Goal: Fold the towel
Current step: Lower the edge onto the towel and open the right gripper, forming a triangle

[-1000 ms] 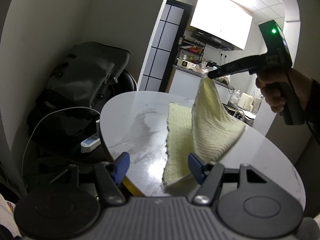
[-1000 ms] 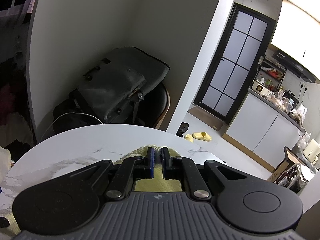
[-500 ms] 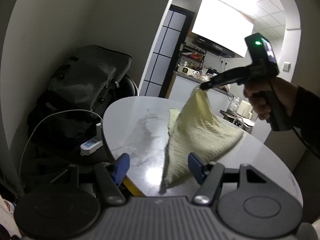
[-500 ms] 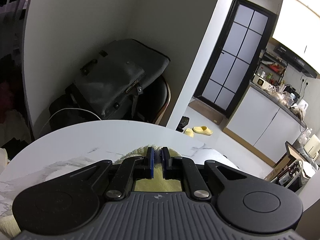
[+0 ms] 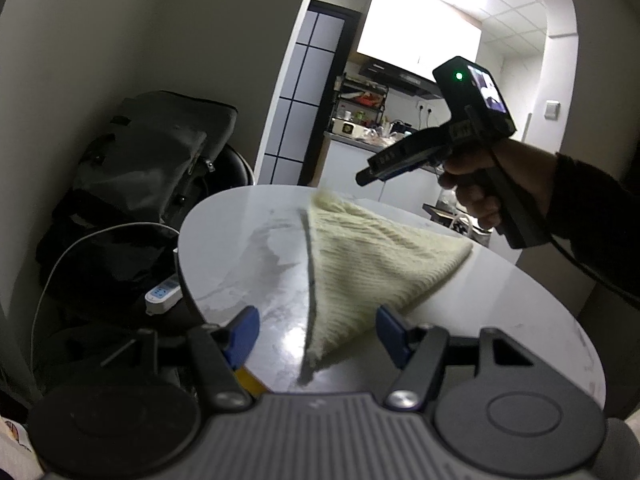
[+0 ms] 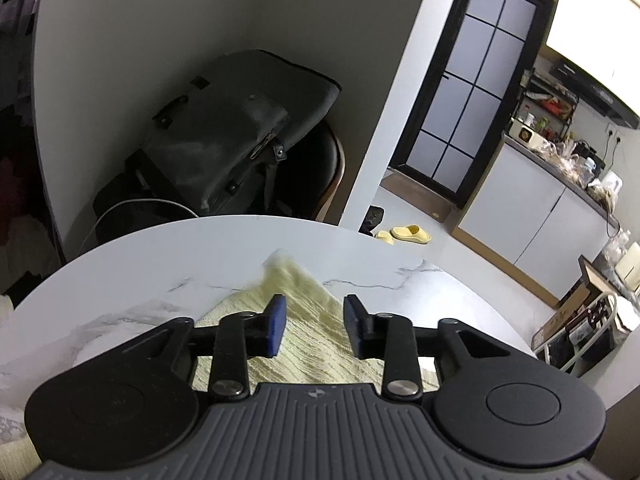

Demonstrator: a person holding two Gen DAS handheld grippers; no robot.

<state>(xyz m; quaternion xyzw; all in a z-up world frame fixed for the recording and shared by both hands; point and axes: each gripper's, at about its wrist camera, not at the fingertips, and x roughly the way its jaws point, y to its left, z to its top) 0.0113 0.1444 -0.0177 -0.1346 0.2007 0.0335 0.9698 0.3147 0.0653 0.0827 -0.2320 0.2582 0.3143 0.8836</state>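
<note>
A pale yellow ribbed towel (image 5: pixel 372 256) lies folded on the round white marble table (image 5: pixel 248 264); its top layer is blurred, dropping onto the lower one. My left gripper (image 5: pixel 318 334) is open and empty, low at the table's near edge, just short of the towel's near corner. My right gripper (image 5: pixel 362 178) hovers above the towel's far corner, apart from it. In the right wrist view the right gripper (image 6: pixel 312 326) is open, with the towel (image 6: pixel 304 336) loose below its blue pads (image 6: pixel 276 324).
A dark chair with a grey bag (image 5: pixel 160 160) stands left of the table, with a white power strip (image 5: pixel 162 294) and cable below. A black-framed glass door (image 6: pixel 476 92) and a kitchen counter (image 6: pixel 560 184) lie beyond. Yellow slippers (image 6: pixel 408 234) are on the floor.
My right gripper moved down and left with the towel corner, then opened and let it go. The lifted layer has fallen over the lower one. My left gripper stayed open.
</note>
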